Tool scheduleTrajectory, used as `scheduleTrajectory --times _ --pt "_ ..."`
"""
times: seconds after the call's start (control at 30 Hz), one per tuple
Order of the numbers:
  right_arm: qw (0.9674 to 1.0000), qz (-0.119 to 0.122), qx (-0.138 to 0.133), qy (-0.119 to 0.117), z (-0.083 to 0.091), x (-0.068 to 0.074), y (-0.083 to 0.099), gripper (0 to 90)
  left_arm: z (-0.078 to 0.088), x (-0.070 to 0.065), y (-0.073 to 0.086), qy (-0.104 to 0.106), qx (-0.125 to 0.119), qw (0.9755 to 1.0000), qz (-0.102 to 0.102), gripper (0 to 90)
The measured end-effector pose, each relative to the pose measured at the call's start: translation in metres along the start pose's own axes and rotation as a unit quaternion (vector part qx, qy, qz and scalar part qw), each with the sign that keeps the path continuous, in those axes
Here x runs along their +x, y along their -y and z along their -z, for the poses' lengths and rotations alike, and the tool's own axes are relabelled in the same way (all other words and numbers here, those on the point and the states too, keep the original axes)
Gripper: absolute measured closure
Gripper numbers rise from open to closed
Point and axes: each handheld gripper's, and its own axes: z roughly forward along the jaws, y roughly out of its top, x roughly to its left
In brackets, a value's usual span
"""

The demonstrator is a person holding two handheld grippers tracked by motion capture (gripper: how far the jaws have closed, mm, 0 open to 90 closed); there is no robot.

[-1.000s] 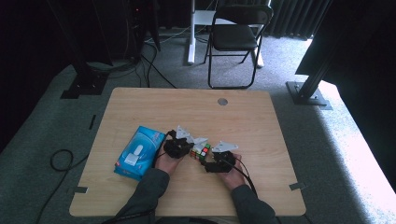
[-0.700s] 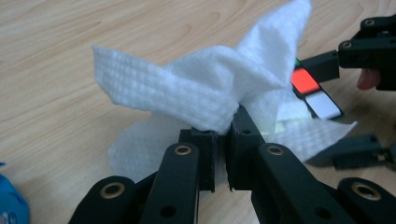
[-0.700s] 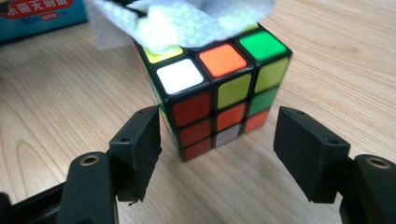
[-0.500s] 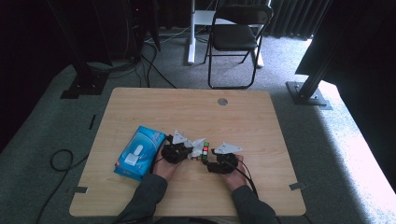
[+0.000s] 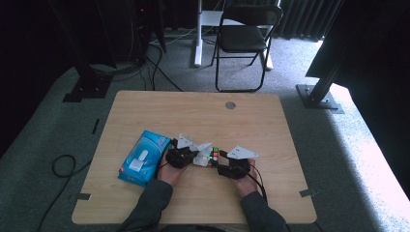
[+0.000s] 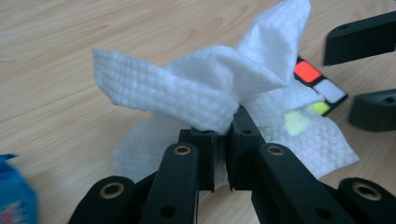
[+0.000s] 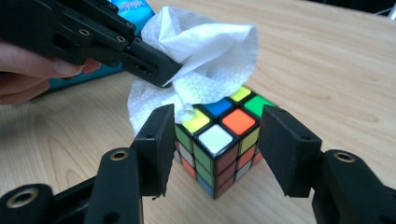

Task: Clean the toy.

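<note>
No readable writing: blue tissue pack (image 5: pixel 141 157) print too small to read. Right gripper (image 7: pixel 215 140) near table edge, jaws just closing, straddling puzzle cube (image 7: pixel 219 142), pads close beside cube's sides, contact unclear. Left gripper (image 6: pixel 219 142) jaws clamped together on white tissue (image 6: pixel 205 93), tissue draped over cube's far-left corner. Cube on table (image 5: pixel 251 121), near-centre; tissue pack to the left.
</note>
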Motion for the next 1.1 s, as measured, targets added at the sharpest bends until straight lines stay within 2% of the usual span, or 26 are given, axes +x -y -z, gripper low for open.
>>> scheduleTrajectory --times 0.1,0.27,0.43,0.63,0.73,0.87,0.97,1.1 --pt "0.9999 -0.005 0.0 0.012 -0.002 0.0 -0.001 49.5 0.002 0.005 0.002 -0.01 0.003 0.9999 0.009 83.2" --pt "0.9994 -0.021 -0.003 0.028 -0.006 -0.003 -0.002 52.9 0.007 0.008 0.007 -0.021 0.011 0.9997 0.005 83.2" --pt "0.9985 -0.044 -0.005 0.031 -0.008 -0.006 -0.002 55.2 0.01 0.01 0.012 -0.024 0.015 0.9996 0.007 83.2" --pt "0.9973 -0.067 -0.003 0.031 -0.009 -0.008 -0.002 58.4 0.016 0.008 0.015 -0.025 0.021 0.9995 -0.001 83.2" --pt "0.9968 -0.071 -0.002 0.036 -0.01 -0.008 -0.004 58.9 0.017 0.005 0.016 -0.027 0.026 0.9993 -0.006 83.2" --pt "0.9961 -0.072 0.009 0.05 -0.011 -0.006 -0.007 59.3 0.018 -0.001 0.019 -0.03 0.039 0.9985 -0.023 83.1" --pt "0.9955 -0.075 0.012 0.055 -0.013 -0.005 -0.008 59.6 0.018 -0.003 0.021 -0.03 0.044 0.9982 -0.028 83.1" --pt "0.9951 -0.082 0.012 0.054 -0.013 -0.005 -0.008 59.5 0.018 -0.003 0.021 -0.028 0.048 0.9981 -0.025 83.1"
